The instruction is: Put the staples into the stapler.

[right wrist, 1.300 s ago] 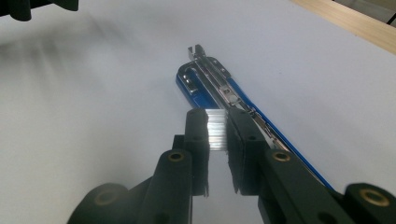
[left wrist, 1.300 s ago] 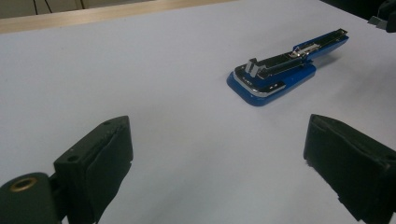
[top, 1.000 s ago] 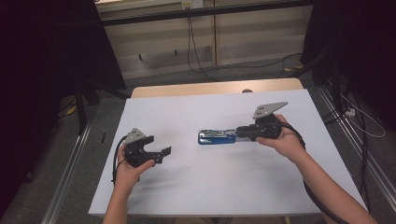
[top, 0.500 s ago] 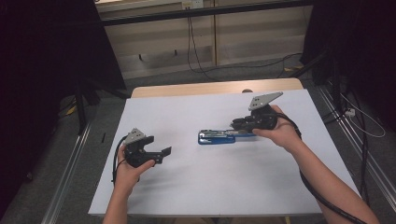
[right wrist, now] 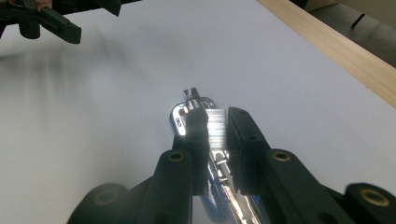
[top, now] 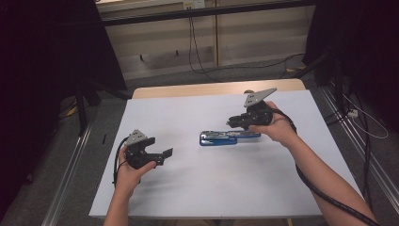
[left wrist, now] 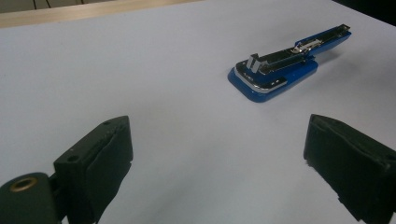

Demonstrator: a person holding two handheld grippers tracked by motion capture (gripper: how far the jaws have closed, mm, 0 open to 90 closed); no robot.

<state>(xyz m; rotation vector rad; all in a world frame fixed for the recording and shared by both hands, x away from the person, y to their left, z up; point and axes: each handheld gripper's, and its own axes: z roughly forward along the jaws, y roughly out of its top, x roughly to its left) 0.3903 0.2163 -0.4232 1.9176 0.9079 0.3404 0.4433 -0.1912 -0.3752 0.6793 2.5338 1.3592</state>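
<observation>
The right gripper (top: 234, 121) is clamped on a strip of staples (right wrist: 216, 122), raised just above the open blue stapler (top: 229, 137). Well left of the stapler, the left gripper (top: 162, 154) rests wide open, holding nothing.

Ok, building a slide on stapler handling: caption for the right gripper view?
Right gripper clamping a strip of staples above an opened blue stapler on the white table.

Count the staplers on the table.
1. A blue stapler lies near the middle of the white table, opened out flat, its far end under the right gripper. It also shows ahead of the left gripper in that gripper's view. No others visible.
</observation>
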